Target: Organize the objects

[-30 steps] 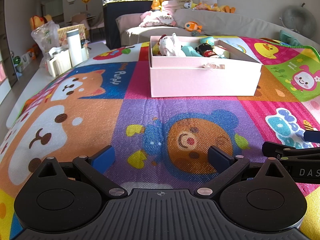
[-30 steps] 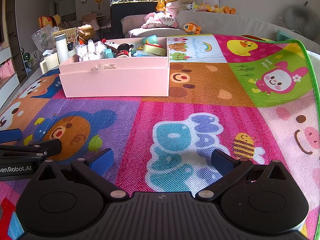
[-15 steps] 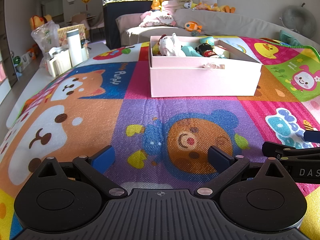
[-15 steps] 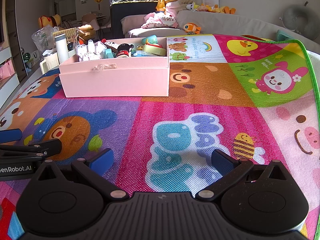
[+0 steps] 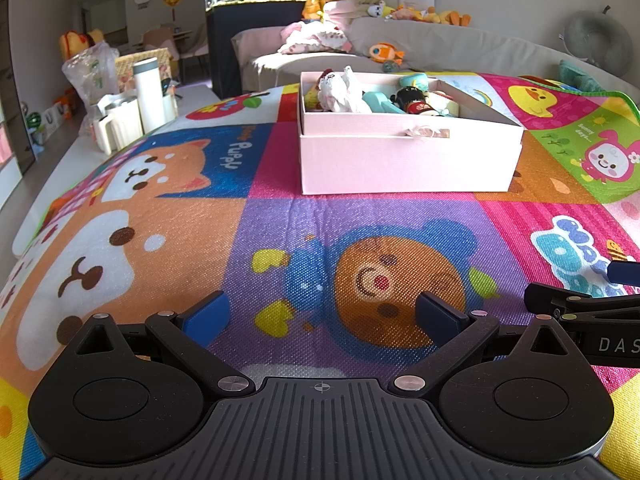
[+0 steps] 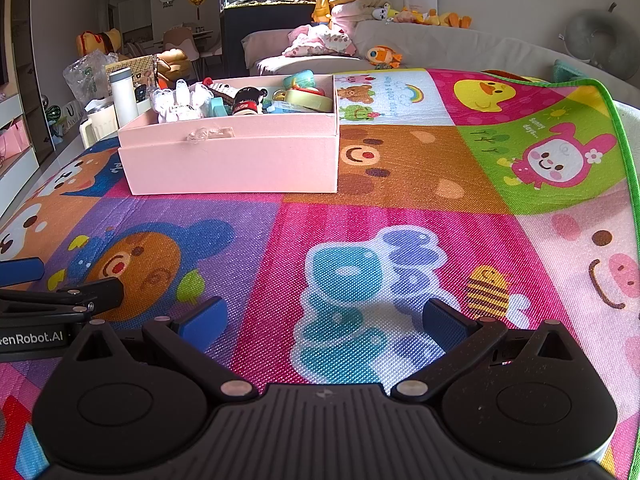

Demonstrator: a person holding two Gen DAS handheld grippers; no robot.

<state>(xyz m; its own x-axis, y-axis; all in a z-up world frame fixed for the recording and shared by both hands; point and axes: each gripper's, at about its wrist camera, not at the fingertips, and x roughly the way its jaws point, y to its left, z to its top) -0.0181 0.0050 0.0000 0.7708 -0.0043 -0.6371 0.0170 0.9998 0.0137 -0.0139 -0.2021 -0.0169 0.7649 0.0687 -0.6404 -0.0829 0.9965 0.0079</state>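
Daylight is flooding in from the back of the room, washing the far wall pale and glaring on the sofa and the box top. The mat is showing saturated, sharp colours, with soft shadows lying toward the cameras. Fisheye bending is curving both views' edges, and corners are darkening. The near black housings are looking slightly soft.

The left gripper fills the lower frame: a ribbed dark-grey body, two round black discs, black linkage arms with silver screws, and blue-padded fingers. The right gripper looks alike; white lettering reading "enRobot.AI" shows at the lower left edge of its view.
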